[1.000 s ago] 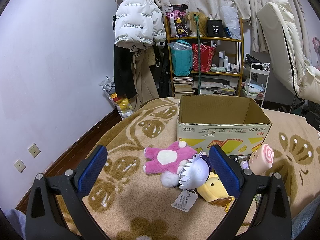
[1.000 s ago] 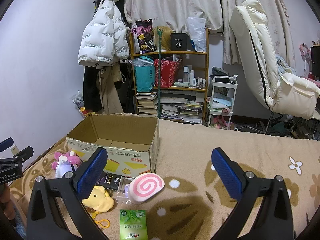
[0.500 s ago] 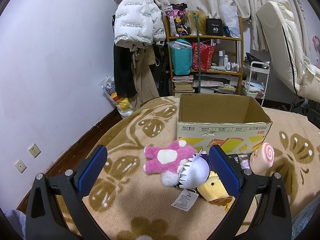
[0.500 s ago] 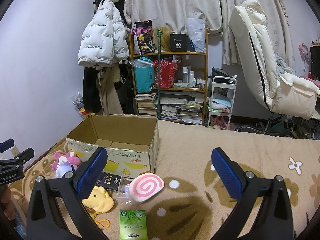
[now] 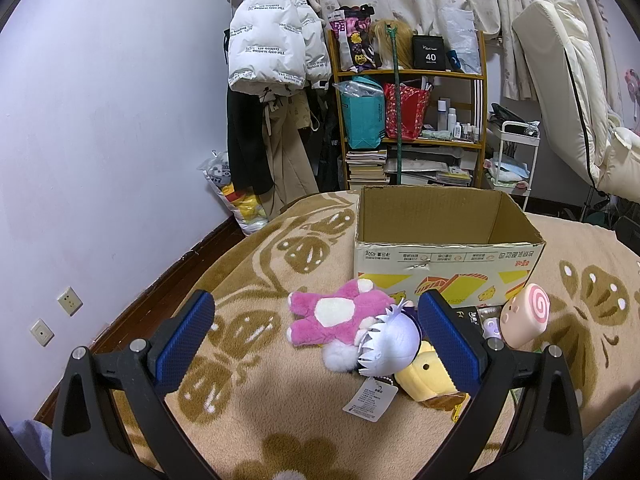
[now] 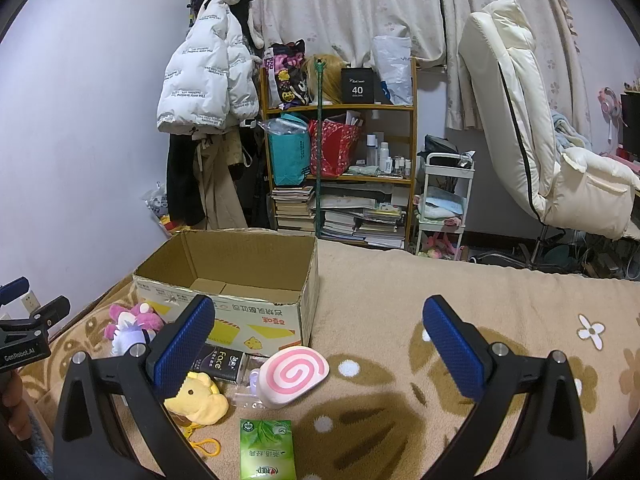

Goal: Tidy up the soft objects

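On the beige blanket, an open cardboard box stands with nothing visible inside. In front of it lie a pink plush, a white-haired doll, a yellow plush and a pink swirl cushion. My left gripper hovers open just before the pink plush and the doll. My right gripper is open above the swirl cushion, with nothing between its fingers.
A green tea packet, a black "Face" box and a clear case lie by the toys. A cluttered shelf, hanging coats and a white chair stand behind the bed. The bed's edge drops to the floor at left.
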A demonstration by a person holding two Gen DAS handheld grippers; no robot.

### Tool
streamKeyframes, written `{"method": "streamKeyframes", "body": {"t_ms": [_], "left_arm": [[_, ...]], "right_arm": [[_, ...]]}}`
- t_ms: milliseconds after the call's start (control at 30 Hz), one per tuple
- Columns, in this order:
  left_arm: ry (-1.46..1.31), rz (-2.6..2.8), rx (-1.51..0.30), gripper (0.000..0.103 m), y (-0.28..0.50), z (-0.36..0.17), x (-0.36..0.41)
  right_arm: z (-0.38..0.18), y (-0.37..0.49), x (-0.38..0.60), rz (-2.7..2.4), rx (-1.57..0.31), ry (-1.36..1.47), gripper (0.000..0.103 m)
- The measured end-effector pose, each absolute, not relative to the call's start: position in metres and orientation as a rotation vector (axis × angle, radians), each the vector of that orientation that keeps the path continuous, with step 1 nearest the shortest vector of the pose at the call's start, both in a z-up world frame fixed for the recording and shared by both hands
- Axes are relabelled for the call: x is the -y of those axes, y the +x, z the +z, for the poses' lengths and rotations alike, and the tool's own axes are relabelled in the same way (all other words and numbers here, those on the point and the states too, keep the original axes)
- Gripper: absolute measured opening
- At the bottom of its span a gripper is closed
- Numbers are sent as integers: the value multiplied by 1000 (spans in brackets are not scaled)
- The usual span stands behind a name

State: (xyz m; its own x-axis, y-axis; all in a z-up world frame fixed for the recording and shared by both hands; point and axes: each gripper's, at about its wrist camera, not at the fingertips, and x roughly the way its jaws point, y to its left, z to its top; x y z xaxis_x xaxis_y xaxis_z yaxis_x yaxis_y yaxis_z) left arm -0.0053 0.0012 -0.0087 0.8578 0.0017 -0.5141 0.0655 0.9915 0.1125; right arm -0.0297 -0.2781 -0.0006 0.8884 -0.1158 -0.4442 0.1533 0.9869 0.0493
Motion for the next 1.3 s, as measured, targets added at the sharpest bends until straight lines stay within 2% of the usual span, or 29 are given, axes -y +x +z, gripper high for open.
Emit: {"method": "streamKeyframes", "body": {"t_ms": [700,1300], "left_arm": [[135,-35,-545,101,-6,-9,-1],[226,-173,-616,101,18,-21,36]], "right_arm": [[-3,-32,274,-144,-447,78,103],[-9,-19,275,-128,-492,76,103]]}}
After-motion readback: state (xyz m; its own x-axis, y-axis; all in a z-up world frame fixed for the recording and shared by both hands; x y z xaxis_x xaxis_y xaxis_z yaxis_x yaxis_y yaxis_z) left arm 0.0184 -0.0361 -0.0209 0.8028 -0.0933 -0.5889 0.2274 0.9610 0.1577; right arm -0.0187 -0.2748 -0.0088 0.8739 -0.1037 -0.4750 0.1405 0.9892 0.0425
